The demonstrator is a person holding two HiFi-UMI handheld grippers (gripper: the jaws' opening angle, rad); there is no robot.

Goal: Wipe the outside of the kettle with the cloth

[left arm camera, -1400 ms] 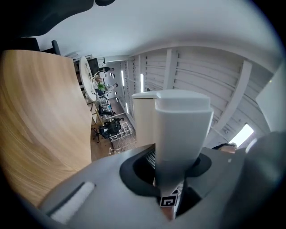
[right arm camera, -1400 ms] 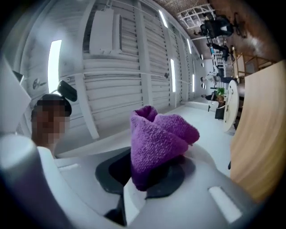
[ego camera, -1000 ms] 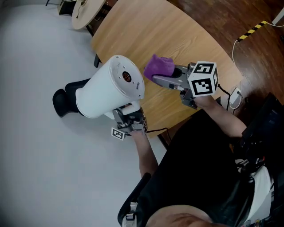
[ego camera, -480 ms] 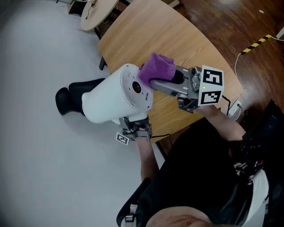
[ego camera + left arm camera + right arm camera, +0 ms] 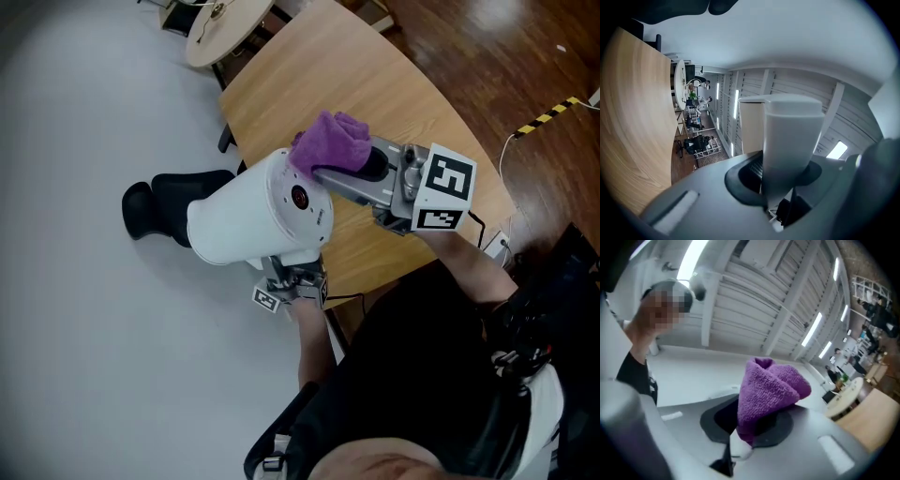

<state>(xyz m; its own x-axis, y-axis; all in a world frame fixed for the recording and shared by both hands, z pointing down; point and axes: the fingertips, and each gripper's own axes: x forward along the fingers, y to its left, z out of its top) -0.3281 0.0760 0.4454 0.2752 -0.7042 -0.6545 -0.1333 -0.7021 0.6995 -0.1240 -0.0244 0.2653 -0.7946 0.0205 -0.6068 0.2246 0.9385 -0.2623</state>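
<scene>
Our left tongs [image 5: 284, 270] are clenched on the handle [image 5: 792, 140] of the white kettle [image 5: 248, 220]. They hold it in the air just off the counter's [image 5: 394, 84] near edge, tipped over so that its round underside faces up at us. Our right tongs [image 5: 326, 171] are clamped on the bunched purple cloth [image 5: 330, 142].

A moment ago the cloth hung over the counter, clearly apart from the kettle. Now it has come up and across and sits at the kettle's upper rim, where the underside meets the white wall. From above it looks to be touching there, though we cannot be sure how firmly it presses. The kettle itself has barely shifted.

We judge that the approach is over and the wiping is only starting. Nearly all of the outer wall is still to be covered, so the cloth needs to sweep along the body while the left tongs turn fresh sides toward it.
</scene>
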